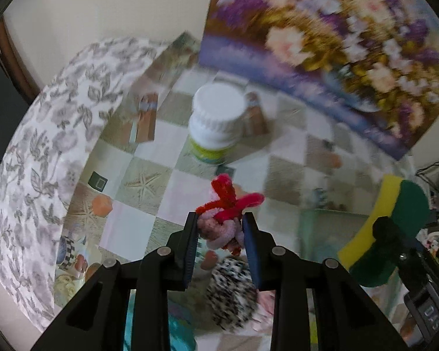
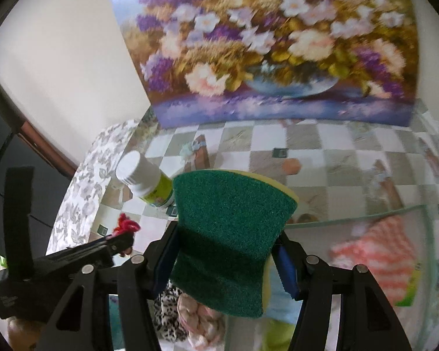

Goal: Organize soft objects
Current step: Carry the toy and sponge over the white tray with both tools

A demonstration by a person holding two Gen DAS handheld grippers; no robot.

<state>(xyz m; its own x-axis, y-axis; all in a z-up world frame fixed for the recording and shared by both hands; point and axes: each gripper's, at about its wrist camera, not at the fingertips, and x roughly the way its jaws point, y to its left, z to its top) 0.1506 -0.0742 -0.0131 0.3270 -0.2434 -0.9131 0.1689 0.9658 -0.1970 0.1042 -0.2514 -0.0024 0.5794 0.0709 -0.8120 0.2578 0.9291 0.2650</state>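
My left gripper is shut on a fuzzy pink and red pipe-cleaner bundle, held above the chequered tablecloth. Its red loops stick out past the fingertips. In the right wrist view the same left gripper shows at the left with the red tuft. My right gripper is shut on a green and yellow sponge, green face towards the camera. That sponge also appears at the right edge of the left wrist view. A leopard-print soft thing lies below the left fingers.
A white-lidded jar stands on the tablecloth ahead. A floral painting leans against the wall behind. A clear bin at the right holds a pink striped cloth. A leaf-patterned cloth covers the left side.
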